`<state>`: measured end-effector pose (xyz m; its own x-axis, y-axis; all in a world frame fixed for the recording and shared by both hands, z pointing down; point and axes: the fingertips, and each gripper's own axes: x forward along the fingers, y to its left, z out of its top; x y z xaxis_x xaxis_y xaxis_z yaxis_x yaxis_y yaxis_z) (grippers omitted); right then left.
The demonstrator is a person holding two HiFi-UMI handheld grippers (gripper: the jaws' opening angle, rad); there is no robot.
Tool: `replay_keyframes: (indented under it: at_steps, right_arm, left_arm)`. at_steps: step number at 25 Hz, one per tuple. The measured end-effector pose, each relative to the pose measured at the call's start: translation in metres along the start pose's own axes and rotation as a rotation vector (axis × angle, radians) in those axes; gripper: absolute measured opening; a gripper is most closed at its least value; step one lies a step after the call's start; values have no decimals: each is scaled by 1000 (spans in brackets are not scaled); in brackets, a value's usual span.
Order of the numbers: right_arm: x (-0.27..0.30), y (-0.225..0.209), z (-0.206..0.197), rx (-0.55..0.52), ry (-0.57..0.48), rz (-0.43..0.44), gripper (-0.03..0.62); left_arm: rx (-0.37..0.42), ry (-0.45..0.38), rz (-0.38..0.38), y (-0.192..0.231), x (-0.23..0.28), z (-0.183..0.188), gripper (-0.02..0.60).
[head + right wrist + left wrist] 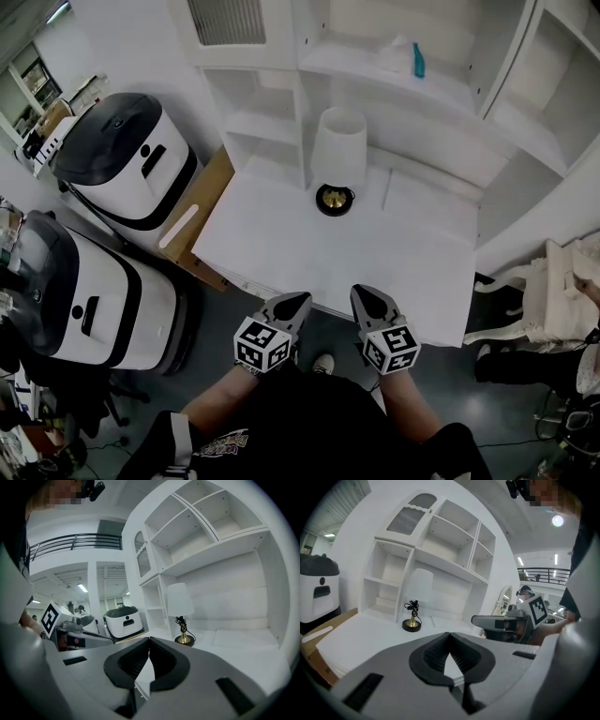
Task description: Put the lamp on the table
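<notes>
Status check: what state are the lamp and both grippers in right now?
lamp: upright on the table, near its far edge, not held.
left gripper: shut, empty, well short of the lamp.
right gripper: shut, empty, well short of the lamp.

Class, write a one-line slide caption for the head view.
The lamp stands upright on the table; left gripper and right gripper, both shut and empty, hover at its near edge.

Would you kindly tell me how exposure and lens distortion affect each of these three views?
Head view: evenly lit, white lamp shade low in contrast against the white table. Left gripper view: strong fisheye, dark corners, shelving bowed. Right gripper view: same fisheye, lamp shade clearly outlined.
</notes>
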<state>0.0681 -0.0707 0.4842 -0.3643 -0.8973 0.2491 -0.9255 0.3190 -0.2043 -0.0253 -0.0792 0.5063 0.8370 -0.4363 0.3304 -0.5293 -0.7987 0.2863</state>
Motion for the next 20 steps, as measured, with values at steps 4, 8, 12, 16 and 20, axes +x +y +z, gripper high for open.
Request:
replay_keyframes:
  at_steps: [4, 8, 12, 16, 20]
  right_arm:
    - [-1, -2, -1, 0, 5, -5, 26]
    - [-2, -5, -5, 5, 13, -10, 26]
    - [-4, -6, -9, 10, 22, -12, 26]
    - [-4, -7, -12, 11, 28, -9, 25]
    - [-3, -5, -13, 12, 30, 0, 25]
  left_arm:
    - [0, -5, 2, 2, 0, 3, 6]
    - [-3, -6, 2, 4, 3, 2, 6]
    - [-4, -1, 0, 2, 3, 0, 6]
    - [0, 2, -3, 0, 4, 0, 6]
    - [-2, 3, -2, 0, 3, -1, 6]
